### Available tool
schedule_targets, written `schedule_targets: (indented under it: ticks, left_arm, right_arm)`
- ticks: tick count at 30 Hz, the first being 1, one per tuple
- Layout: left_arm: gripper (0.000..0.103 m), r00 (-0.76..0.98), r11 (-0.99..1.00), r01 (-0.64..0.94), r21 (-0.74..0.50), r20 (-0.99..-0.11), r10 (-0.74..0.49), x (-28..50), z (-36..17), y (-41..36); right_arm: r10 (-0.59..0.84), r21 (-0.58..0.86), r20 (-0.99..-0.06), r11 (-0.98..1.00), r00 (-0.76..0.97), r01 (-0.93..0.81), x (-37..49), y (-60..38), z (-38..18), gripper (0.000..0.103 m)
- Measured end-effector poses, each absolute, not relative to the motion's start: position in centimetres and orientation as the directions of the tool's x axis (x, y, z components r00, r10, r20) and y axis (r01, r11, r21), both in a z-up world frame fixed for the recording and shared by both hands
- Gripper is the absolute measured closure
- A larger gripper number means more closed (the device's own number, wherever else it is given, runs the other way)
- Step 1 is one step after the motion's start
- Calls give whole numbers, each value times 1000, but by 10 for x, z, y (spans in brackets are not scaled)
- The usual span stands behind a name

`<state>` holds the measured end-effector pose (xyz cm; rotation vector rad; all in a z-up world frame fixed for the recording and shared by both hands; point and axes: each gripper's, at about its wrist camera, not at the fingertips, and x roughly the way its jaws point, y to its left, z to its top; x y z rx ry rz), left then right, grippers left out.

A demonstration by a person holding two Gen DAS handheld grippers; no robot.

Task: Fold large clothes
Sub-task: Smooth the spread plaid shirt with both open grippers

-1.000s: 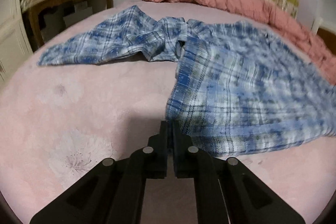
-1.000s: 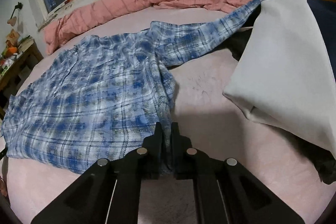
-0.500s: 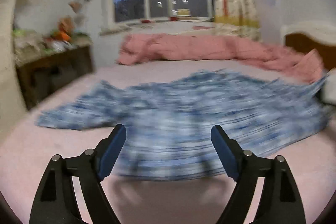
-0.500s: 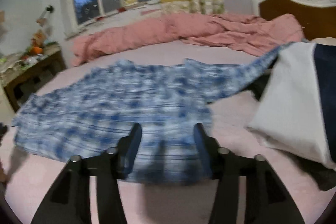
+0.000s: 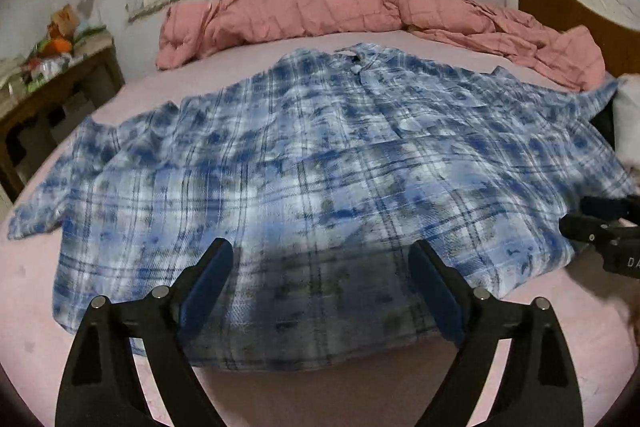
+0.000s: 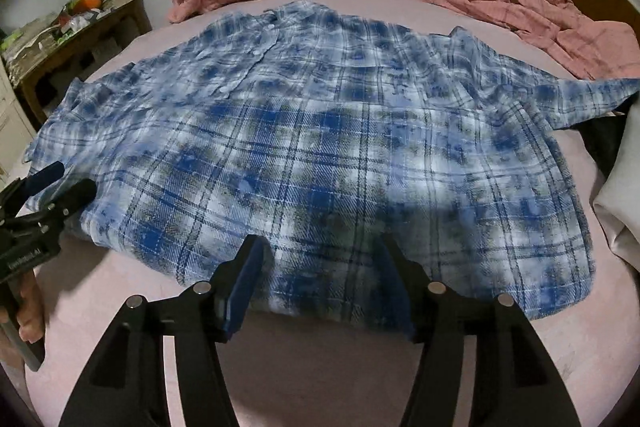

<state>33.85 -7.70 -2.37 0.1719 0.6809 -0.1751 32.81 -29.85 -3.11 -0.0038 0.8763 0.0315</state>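
Pink covers the bed [image 5: 36, 291], the largest thing here, and everything else is placed by the blue plaid shirt [image 5: 320, 163] spread flat across its middle. The shirt lies front up, collar and button placket at its far end, hem nearest the cameras, one sleeve stretched out to each side. That flat, open lay looks like the starting pose for a fold, with both long edges within reach.

Beyond the shirt's collar a rumpled pink quilt [image 5: 320, 11] is pushed against the wall, apparently to keep the folding area free. Off the shirt's right sleeve sits a white pillow [image 6: 616, 195]. Past its left sleeve stands a wooden surface [image 6: 76, 47] piled with clutter.

The left gripper [image 5: 320, 287] hovers over the hem, jaws wide and opening, the cloth below them but not pinched. The right gripper [image 6: 322, 279] hovers over the hem too, jaws at a middling gap and opening, nothing clamped. Both seem to have let the hem go so it settles flat.

In the right wrist view the left tool's body, beside the shirt's left edge, bears small white lettering too blurred to read. In the left wrist view the right tool shows only "DA" at the frame edge.
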Motion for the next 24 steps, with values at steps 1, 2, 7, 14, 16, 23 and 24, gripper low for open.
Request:
schedule_targets:
  ticks: [1, 2, 7, 14, 16, 23, 24]
  left_arm:
    - [14, 759, 971, 206, 124, -646, -79, 339, -27, -80]
    - [14, 743, 969, 204, 138, -666, -62, 343, -32, -82]
    - [14, 649, 973, 229, 14, -748, -142, 355, -42, -66]
    - [17, 680, 942, 315, -118, -665, -311, 337, -7, -45]
    - [16, 710, 942, 321, -100, -632, -309, 342, 10, -40]
    - [16, 795, 941, 283, -186, -503, -338, 399, 101, -7]
    - [16, 810, 942, 299, -154, -481, -336, 405, 112, -7]
  right_arm:
    - [5, -23, -771, 999, 637, -35, 326, -294, -33, 41]
    - [-10, -44, -771, 998, 637, -38, 325, -292, -34, 41]
    - [24, -20, -762, 998, 647, -60, 316, -297, -31, 38]
    - [-6, -16, -672, 1000, 741, -7, 308, -301, 4, 38]
    - [-15, -13, -631, 1000, 776, 9, 309, -295, 26, 38]
    - [-25, 61, -541, 996, 841, 69, 356, -273, 103, 38]
    - [-24, 74, -539, 994, 842, 76, 364, -270, 112, 38]
